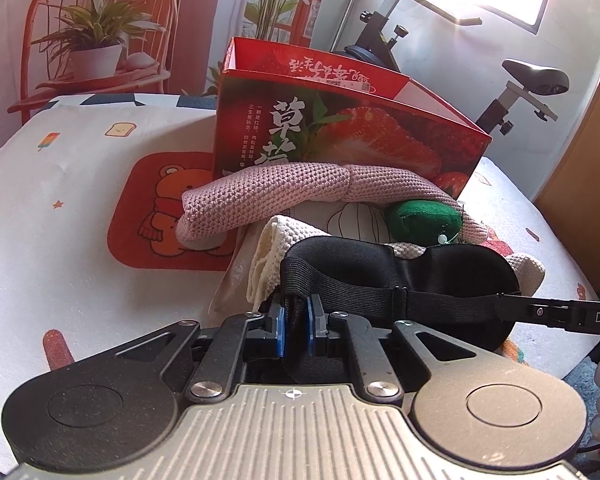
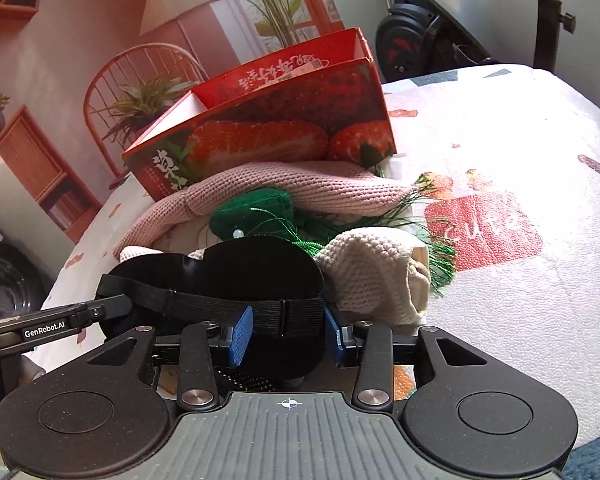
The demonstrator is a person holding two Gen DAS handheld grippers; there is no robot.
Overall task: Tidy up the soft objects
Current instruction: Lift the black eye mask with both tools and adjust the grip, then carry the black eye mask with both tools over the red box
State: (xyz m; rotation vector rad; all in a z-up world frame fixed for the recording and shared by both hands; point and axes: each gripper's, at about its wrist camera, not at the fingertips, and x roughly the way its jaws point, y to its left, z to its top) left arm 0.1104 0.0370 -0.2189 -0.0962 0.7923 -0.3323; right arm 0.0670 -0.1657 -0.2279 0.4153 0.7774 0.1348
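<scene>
Item: black eye mask [image 1: 400, 276], pinched by our left gripper [image 1: 296, 320], right gripper [image 2: 288, 334] spread around it; strawberry box [image 1: 340, 136] (mid-table) apparently unfilled, pile unsorted.

This is a room in a home: an exercise bike [image 1: 532, 80] stands beside a tabletop [image 2: 500, 128] with a cartoon-print cloth.

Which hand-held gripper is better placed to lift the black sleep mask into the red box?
Probably the left hand-held gripper: its pads are already pinched on the sleep mask. The right hand-held gripper stands open around the strap, not gripping.
</scene>
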